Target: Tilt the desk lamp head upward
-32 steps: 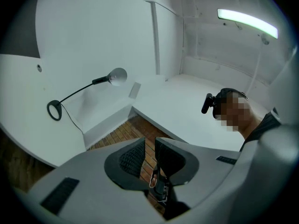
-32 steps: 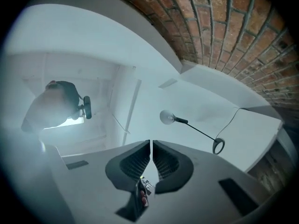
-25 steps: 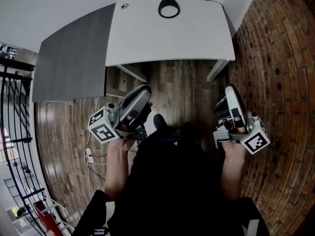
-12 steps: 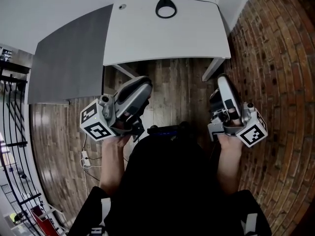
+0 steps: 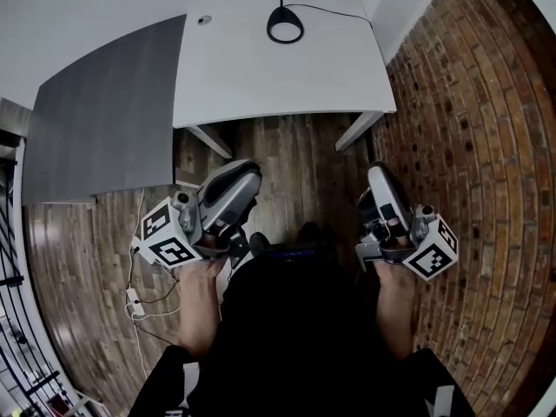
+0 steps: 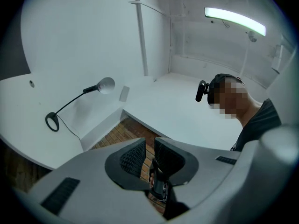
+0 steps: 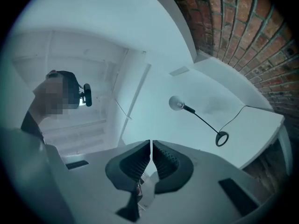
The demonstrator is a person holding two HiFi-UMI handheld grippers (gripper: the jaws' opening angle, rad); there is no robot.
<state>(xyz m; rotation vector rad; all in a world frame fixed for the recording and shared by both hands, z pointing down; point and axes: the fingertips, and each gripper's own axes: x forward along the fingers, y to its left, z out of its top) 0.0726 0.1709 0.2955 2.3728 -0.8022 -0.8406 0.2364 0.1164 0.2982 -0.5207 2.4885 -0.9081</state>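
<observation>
The desk lamp has a black ring base (image 5: 285,24) on the white desk (image 5: 261,76) and a thin stem that runs up out of the head view. In the left gripper view the lamp head (image 6: 106,84) is a small round shade on a slanted arm above the ring base (image 6: 52,121). The right gripper view shows the lamp head (image 7: 176,103) too. My left gripper (image 5: 248,174) is held near my body, well short of the desk, its jaws slightly apart with nothing between them (image 6: 149,146). My right gripper (image 5: 376,174) is also short of the desk, shut and empty (image 7: 151,146).
A dark grey panel (image 5: 104,120) adjoins the desk on the left. A brick wall (image 5: 486,146) runs along the right. Wooden floor (image 5: 295,163) lies between me and the desk, with desk legs (image 5: 358,130) and a power strip with cable (image 5: 135,298).
The head view has shifted: the railing at the left has slid out of sight and the lamp base sits lower and further left. Both grippers have shifted with my body; the jaws look unchanged.
</observation>
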